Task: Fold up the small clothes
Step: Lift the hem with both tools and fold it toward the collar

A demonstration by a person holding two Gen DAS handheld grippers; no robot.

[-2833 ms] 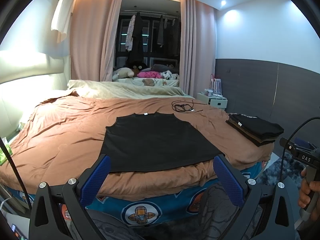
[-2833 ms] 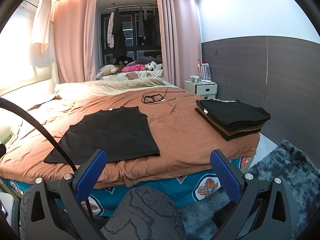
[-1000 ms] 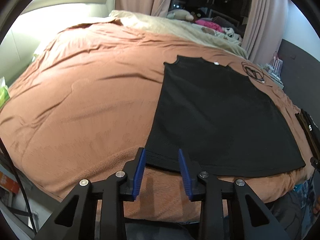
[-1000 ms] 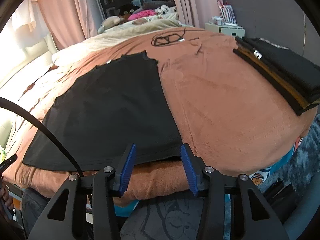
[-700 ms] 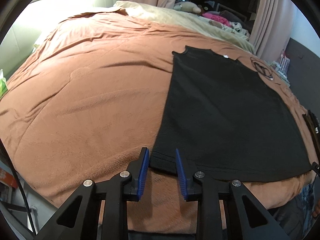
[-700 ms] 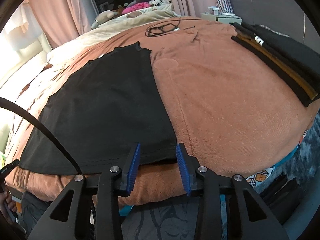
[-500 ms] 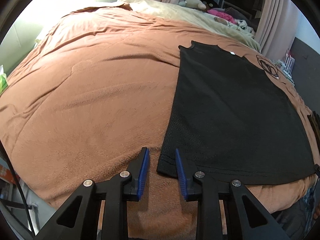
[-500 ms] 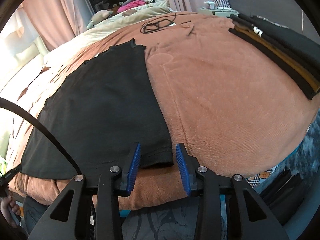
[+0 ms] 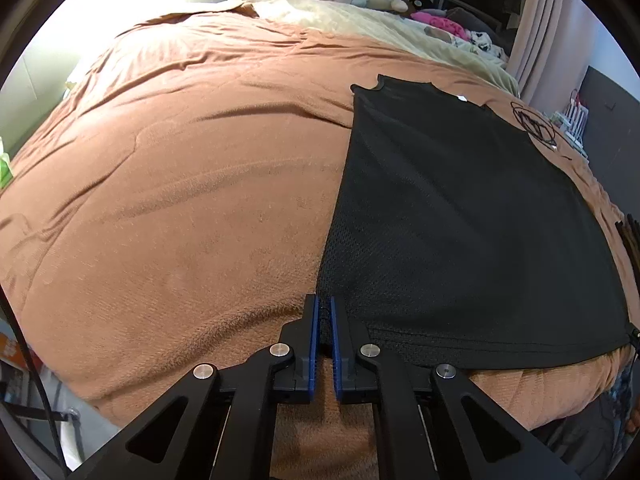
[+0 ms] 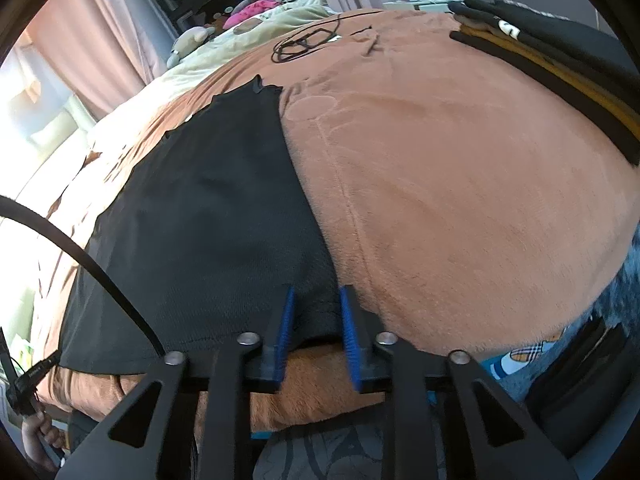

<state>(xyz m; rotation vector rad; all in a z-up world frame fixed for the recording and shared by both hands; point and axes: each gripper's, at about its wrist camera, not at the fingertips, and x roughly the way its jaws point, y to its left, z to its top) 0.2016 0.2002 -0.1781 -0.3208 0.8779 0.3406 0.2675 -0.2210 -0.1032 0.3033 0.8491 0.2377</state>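
Observation:
A black sleeveless top (image 9: 460, 216) lies flat on the brown bedspread (image 9: 180, 184), hem toward me. My left gripper (image 9: 324, 304) is nearly closed at the top's near-left hem corner, a thin gap between its blue pads; the corner seems pinched there. In the right wrist view the same top (image 10: 208, 208) fills the left half. My right gripper (image 10: 315, 296) is part-open, its blue fingers (image 10: 285, 320) straddling the near-right hem corner without clamping it.
A stack of folded dark clothes (image 10: 560, 68) sits at the bed's right edge. A coiled black cable (image 10: 304, 42) lies beyond the top's collar. A beige blanket and soft toys (image 9: 380, 0) are at the far end. A dark rug (image 10: 628, 280) is on the floor.
Both grippers moved down and forward to the hem corners. The left jaws closed from a finger-wide gap to almost shut. The right jaws stayed part-open and slid over the corner.

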